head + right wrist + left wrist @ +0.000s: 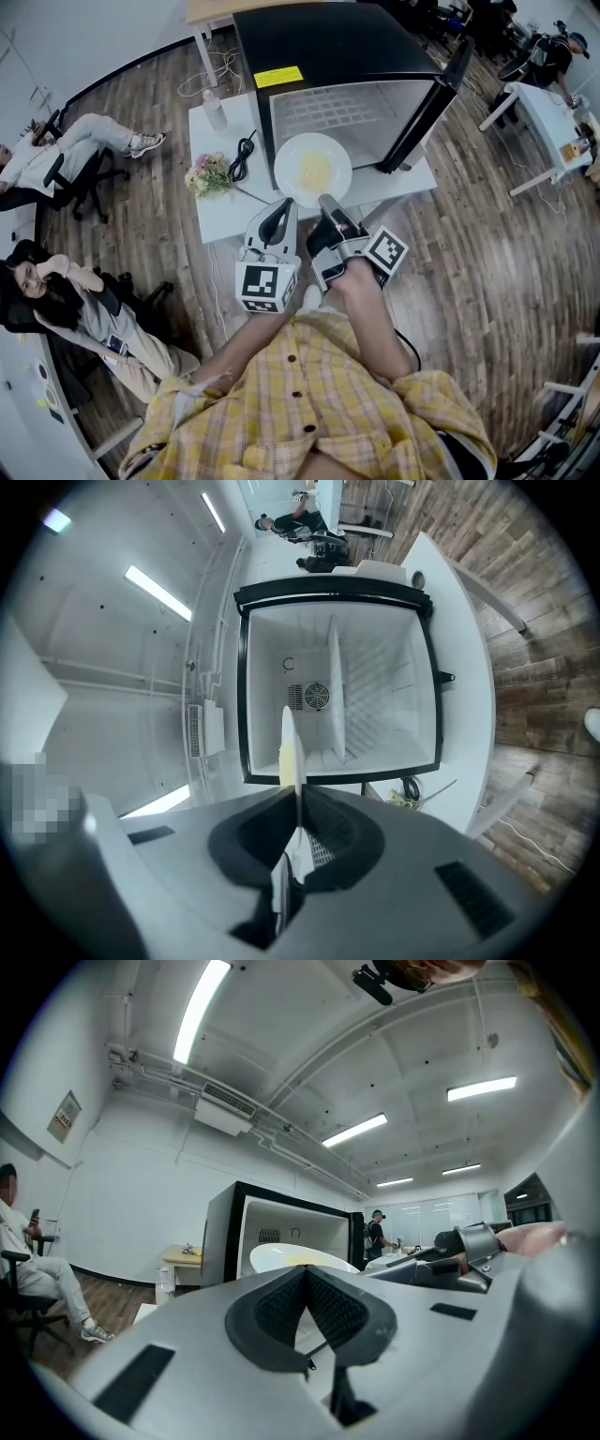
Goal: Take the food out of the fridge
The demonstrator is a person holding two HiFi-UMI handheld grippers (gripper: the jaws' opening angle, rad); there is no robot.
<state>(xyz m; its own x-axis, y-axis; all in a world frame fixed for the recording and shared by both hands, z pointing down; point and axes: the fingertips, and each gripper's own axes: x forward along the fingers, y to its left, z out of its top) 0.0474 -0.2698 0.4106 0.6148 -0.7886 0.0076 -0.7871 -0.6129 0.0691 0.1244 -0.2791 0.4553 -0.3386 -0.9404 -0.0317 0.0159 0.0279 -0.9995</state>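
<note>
Black pads of your left gripper [278,208] meet on nothing. Your right gripper [326,200] pinches only the near rim of the white plate [291,155]. That thin hold could let it tip, sliding the yellow food [315,172] off just outside the open fridge [337,37].

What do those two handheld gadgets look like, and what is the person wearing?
The left gripper and right gripper have pale grey shells with dark, ridged fingers tapering to a point. Each carries a cube of black-and-white square markers. The person wears a yellow plaid shirt with dark buttons.
</note>
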